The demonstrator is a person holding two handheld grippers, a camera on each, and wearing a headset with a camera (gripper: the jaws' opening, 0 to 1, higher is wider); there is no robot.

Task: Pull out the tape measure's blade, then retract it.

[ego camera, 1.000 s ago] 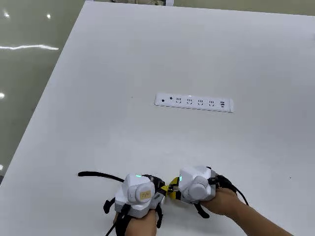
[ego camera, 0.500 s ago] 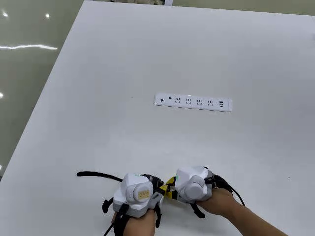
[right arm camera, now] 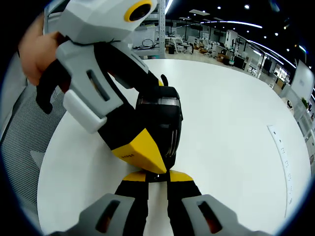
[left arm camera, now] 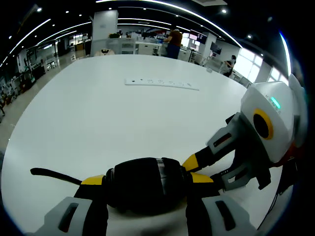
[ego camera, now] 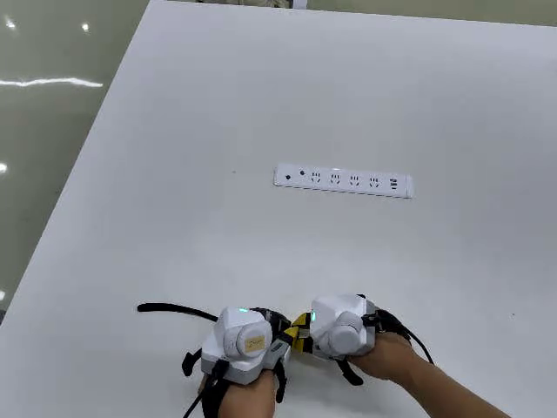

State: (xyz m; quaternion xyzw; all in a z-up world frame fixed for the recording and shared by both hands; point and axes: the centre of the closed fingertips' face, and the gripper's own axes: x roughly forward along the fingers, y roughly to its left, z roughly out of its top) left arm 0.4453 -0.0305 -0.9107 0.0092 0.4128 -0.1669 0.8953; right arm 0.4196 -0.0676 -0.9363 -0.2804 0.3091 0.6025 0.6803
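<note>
The tape measure (left arm camera: 146,183) is a black case with yellow trim, and my left gripper (left arm camera: 147,194) is shut across its body. In the right gripper view the case (right arm camera: 158,120) sits just ahead of my right gripper (right arm camera: 157,177), whose yellow-tipped jaws are pinched together at the blade's end by the case mouth. No length of blade shows between them. In the head view both grippers meet near the table's front edge, left gripper (ego camera: 283,338) and right gripper (ego camera: 305,335) almost touching, with the tape measure (ego camera: 296,324) between them.
A white power strip (ego camera: 344,181) lies across the middle of the white table (ego camera: 261,104). The tape measure's black wrist strap (ego camera: 170,308) trails left on the tabletop. A glossy floor lies beyond the table's left edge.
</note>
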